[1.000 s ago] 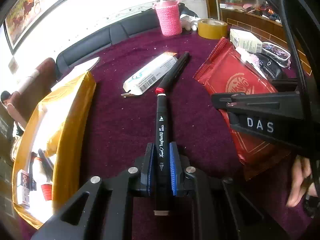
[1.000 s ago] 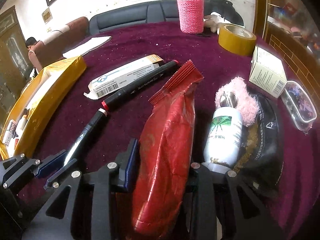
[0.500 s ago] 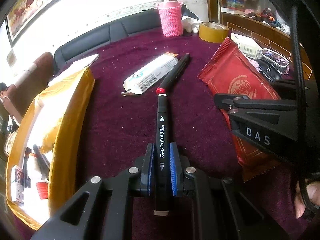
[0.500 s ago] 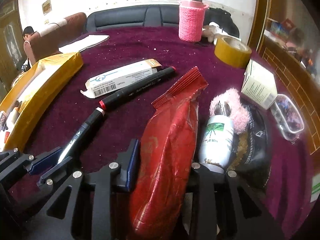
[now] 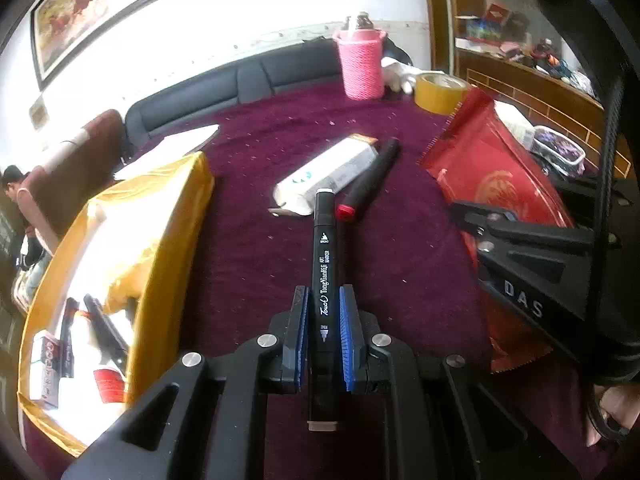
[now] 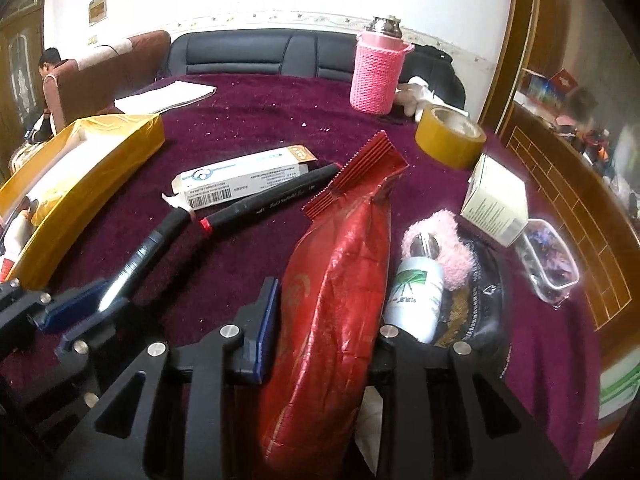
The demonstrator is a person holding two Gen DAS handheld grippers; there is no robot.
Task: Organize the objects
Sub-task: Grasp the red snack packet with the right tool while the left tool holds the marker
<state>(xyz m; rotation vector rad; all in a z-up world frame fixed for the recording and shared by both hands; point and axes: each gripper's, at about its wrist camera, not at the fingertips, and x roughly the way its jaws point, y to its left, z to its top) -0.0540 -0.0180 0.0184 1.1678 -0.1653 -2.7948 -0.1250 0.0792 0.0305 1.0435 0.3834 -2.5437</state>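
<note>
Maroon cloth covers the desk point(image 6: 248, 120), and I take the gold box point(image 5: 160, 216) at its left edge as my landmark. To the right of that box my right tool point(image 6: 320, 320) pinches the big red foil pouch point(image 6: 340, 280). Between box and pouch, my left tool point(image 5: 323, 332) is pressed onto a black marker point(image 5: 325, 248), lifted off the cloth, pointing toward a second marker point(image 5: 370, 182) and a white carton point(image 5: 328, 172) beyond.
</note>
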